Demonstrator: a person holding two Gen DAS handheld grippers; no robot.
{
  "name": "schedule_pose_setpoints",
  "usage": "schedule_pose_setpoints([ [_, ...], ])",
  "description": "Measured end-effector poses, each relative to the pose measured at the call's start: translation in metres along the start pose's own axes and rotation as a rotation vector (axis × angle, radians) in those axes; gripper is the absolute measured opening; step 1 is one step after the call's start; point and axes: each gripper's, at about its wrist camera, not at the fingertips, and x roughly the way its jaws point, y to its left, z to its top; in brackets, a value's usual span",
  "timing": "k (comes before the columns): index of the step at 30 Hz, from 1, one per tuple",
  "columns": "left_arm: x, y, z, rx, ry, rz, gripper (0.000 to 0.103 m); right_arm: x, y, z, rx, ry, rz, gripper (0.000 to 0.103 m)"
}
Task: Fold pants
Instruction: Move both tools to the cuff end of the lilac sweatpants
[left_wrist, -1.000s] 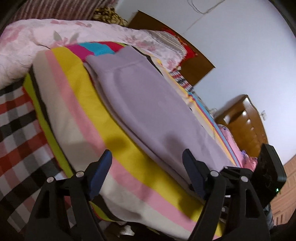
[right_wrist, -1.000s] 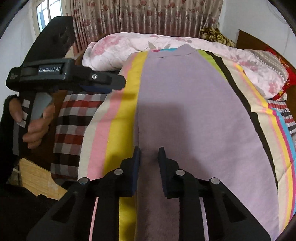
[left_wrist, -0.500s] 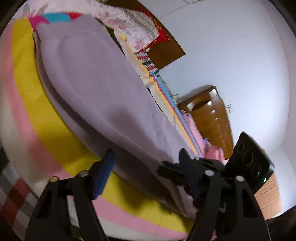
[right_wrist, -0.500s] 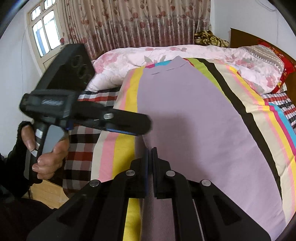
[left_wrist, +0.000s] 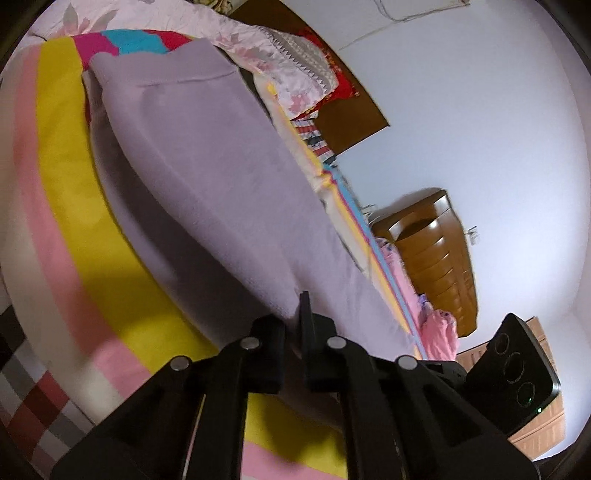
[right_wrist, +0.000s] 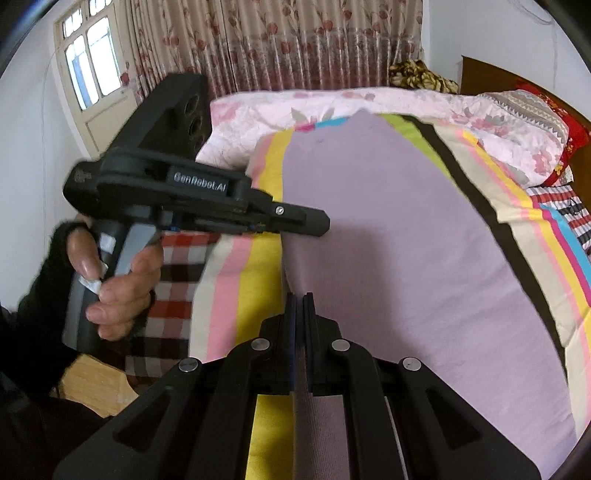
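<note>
Lilac pants (right_wrist: 406, 258) lie flat and lengthwise on a striped bedspread (right_wrist: 255, 280); the left wrist view shows the same pants (left_wrist: 229, 192) from the side, with a raised edge. My left gripper (left_wrist: 295, 317) is shut on that near long edge of the fabric. In the right wrist view it appears as a black tool (right_wrist: 306, 221) held by a hand (right_wrist: 118, 291), its tip on the pants' left edge. My right gripper (right_wrist: 300, 306) is shut on the same edge, closer to me, with lilac cloth between its fingers.
A pink floral quilt (right_wrist: 332, 110) and pillows (right_wrist: 535, 122) lie at the far end of the bed. A checked blanket (right_wrist: 173, 277) hangs on the left side. A wooden dresser (left_wrist: 436, 258) stands by the white wall. Curtains (right_wrist: 277, 40) and a window (right_wrist: 88, 70) are behind.
My left gripper moved in to the pants' edge and closed on it, going from wide open to shut. My right gripper finished closing on the fabric and stayed put.
</note>
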Motion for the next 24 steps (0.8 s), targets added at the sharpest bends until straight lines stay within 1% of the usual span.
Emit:
schedule_pose_setpoints([
  [3, 0.010, 0.014, -0.002, -0.028, 0.035, 0.037, 0.006, 0.012, -0.002, -0.007, 0.020, 0.026, 0.004, 0.006],
  [7, 0.001, 0.012, -0.004, -0.020, 0.010, 0.033, 0.006, 0.003, 0.002, -0.003, 0.014, 0.006, 0.004, 0.006],
  [10, -0.002, 0.007, -0.004, 0.011, -0.002, 0.057, 0.006, 0.006, 0.001, -0.003, 0.022, 0.010, 0.009, 0.006],
  [12, -0.003, 0.007, -0.006, 0.005, -0.004, 0.061, 0.006, 0.009, 0.002, -0.007, 0.026, 0.015, 0.005, 0.006],
  [15, -0.012, 0.004, -0.008, 0.018, -0.016, 0.064, 0.006, 0.000, 0.003, -0.004, 0.031, -0.014, 0.015, 0.006],
  [17, -0.011, 0.004, -0.005, 0.031, -0.010, 0.068, 0.006, 0.001, 0.002, -0.004, 0.035, -0.014, 0.020, 0.006],
  [19, -0.002, 0.013, -0.008, 0.019, 0.017, 0.091, 0.006, 0.014, -0.002, -0.009, 0.045, 0.015, 0.013, 0.007],
  [20, 0.001, 0.014, -0.007, 0.015, 0.017, 0.091, 0.008, 0.015, -0.003, -0.010, 0.042, 0.013, 0.023, 0.013],
  [21, 0.000, 0.017, -0.007, 0.005, 0.008, 0.084, 0.008, 0.014, -0.003, -0.009, 0.048, 0.019, 0.036, 0.015],
  [22, -0.001, 0.017, -0.006, -0.004, 0.008, 0.079, 0.009, 0.013, -0.002, -0.007, 0.047, 0.028, 0.038, 0.022],
  [23, -0.003, 0.017, -0.006, -0.009, 0.005, 0.083, 0.013, 0.012, 0.001, -0.006, 0.037, 0.043, 0.040, 0.041],
  [24, -0.005, 0.016, -0.005, -0.010, -0.005, 0.101, 0.020, 0.010, 0.004, -0.006, 0.025, 0.058, 0.055, 0.051],
])
